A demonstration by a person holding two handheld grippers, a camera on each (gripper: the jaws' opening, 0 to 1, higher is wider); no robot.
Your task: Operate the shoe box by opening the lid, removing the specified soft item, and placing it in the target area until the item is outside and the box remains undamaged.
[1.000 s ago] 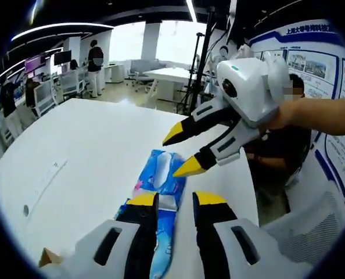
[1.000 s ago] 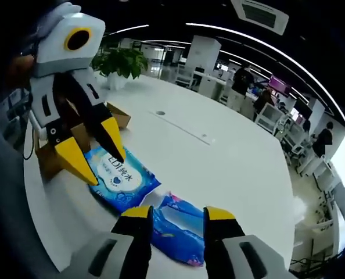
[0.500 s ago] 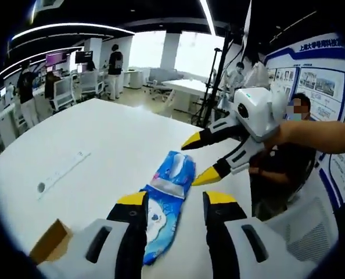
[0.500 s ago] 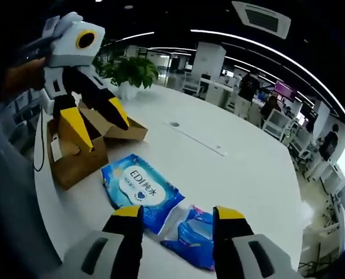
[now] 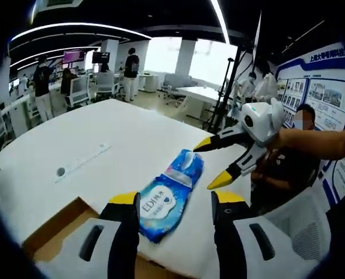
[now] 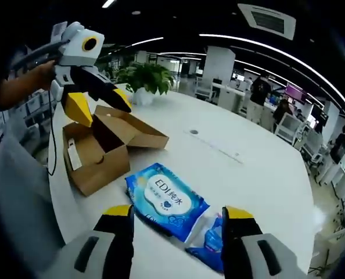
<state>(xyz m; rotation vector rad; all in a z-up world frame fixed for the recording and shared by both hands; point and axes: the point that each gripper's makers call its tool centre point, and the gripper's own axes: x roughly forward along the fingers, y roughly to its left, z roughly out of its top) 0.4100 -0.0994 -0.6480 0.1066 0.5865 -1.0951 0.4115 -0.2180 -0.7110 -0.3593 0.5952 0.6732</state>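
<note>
A blue wipes pack marked EDI (image 6: 164,200) lies flat on the white table (image 6: 248,174), with a second blue soft pack (image 6: 210,241) touching its far end. In the left gripper view the EDI pack (image 5: 162,203) lies between my jaws and the second pack (image 5: 188,167) beyond it. The brown shoe box (image 6: 100,152) stands open beside the packs, flaps spread. My left gripper (image 6: 101,104) hangs open above the box, a hand holding it. My right gripper (image 5: 210,163) hovers open over the second pack. My own right jaws (image 6: 178,213) and left jaws (image 5: 177,200) hold nothing.
A box flap (image 5: 56,224) shows at the lower left of the left gripper view. A potted plant (image 6: 146,78) stands at the table's far edge. A seated person (image 5: 294,157) is beside the table, and several people stand among desks behind. A cable slot (image 5: 82,160) marks the tabletop.
Both grippers have drawn back and up from the packs, which stay on the table. The left gripper now hangs over the open box, which has come into both views.
</note>
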